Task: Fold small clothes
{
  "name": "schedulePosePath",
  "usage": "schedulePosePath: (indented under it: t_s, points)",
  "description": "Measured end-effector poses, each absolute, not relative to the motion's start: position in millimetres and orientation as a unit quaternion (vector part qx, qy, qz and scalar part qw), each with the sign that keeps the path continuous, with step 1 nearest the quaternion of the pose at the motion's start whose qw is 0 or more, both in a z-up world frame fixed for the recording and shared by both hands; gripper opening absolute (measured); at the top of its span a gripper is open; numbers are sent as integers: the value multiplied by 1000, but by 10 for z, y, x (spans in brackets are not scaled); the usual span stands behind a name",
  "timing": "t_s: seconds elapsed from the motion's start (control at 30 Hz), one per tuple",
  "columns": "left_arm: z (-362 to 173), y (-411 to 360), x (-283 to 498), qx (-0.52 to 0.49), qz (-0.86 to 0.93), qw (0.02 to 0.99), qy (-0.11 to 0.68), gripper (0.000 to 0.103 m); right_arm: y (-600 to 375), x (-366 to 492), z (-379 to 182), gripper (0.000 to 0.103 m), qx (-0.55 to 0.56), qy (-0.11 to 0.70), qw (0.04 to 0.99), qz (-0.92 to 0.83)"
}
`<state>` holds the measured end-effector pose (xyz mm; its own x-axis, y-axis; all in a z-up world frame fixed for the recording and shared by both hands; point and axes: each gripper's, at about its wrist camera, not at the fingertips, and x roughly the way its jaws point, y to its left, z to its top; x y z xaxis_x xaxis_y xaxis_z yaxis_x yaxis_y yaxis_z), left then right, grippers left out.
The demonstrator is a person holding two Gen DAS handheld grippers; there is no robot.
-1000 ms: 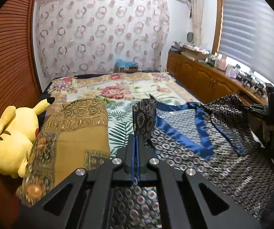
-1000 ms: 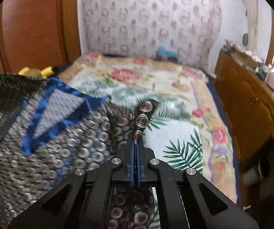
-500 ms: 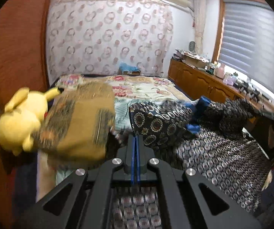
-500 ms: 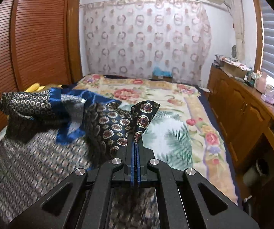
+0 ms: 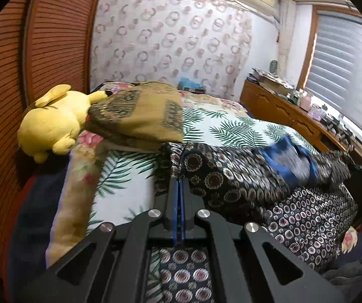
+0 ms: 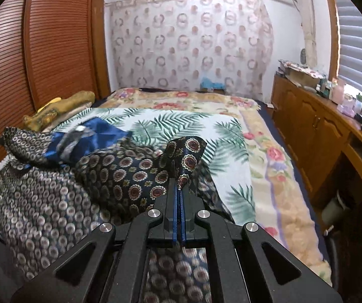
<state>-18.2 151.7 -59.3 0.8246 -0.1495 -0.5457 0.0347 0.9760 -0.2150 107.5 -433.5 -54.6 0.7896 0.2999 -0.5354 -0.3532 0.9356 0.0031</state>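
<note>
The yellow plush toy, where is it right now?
In the left wrist view the yellow plush toy lies at the left edge of the bed, against the wooden slatted door, touching the mustard patterned cloth beside it.

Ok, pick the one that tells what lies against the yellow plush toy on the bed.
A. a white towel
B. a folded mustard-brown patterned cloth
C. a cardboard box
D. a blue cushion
B: in the left wrist view the folded mustard-brown patterned cloth lies right up against the yellow plush toy at the bed's edge.
</note>
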Motion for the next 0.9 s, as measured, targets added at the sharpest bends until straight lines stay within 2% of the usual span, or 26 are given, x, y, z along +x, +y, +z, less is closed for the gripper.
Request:
schedulePosePath:
  t_s: [0.5, 0.6, 0.67, 0.73, 0.8, 0.87, 0.9]
  points:
    - [-623, 1595, -407, -79, -25, 946, 313, 0, -4437, 645, -755, 0, -78, 329, 925, 174]
    - [-601, 1601, -418, -71, -20, 948, 309, 3, -4459, 659, -807, 1, -76, 338, 922, 172]
    - [-535, 1604, -441, -69, -21, 951, 301, 11, -4476, 678, -780, 3, -78, 337, 924, 163]
    - [-471, 1616, -439, -65, -19, 953, 296, 23, -4469, 641, -727, 15, -81, 329, 928, 155]
    - [-412, 1618, -415, -57, -17, 954, 292, 27, -4487, 622, -649, 22, -79, 319, 932, 153]
    - [-367, 1611, -340, -49, -19, 954, 294, 37, -4505, 623, -562, 37, -84, 305, 937, 148]
    - [-350, 1604, -281, -44, -20, 954, 297, 39, -4501, 642, -508, 39, -92, 296, 941, 138]
